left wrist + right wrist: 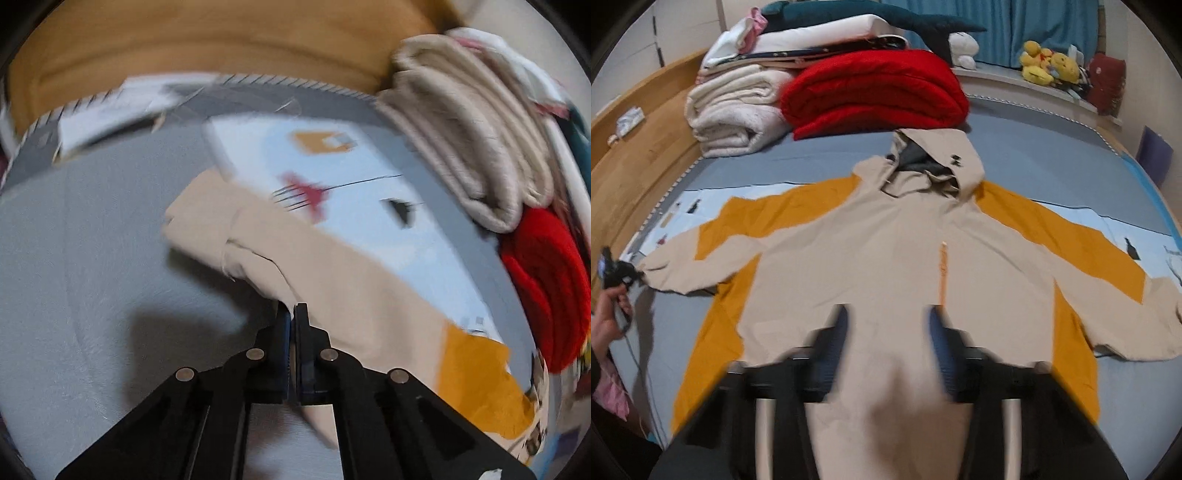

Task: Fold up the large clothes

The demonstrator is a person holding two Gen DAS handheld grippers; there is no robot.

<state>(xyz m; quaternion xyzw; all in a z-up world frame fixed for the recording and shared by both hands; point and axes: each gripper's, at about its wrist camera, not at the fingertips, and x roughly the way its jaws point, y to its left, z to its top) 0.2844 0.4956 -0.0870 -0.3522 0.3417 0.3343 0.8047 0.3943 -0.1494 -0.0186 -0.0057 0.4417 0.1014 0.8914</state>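
A: Left gripper [290, 314]?
B: Pinched shut on the jacket [886, 266] sleeve cuff, at the bed [1015, 155] edge.
A: Right gripper [890, 332]?
B: Spread wide, holding nothing, above the flat jacket's lower body.

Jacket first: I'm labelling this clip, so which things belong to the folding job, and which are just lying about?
In the job:
jacket
left gripper, shut on the sleeve cuff
right gripper, open above the jacket

Lying about:
red blanket
white quilt
yellow plush toys
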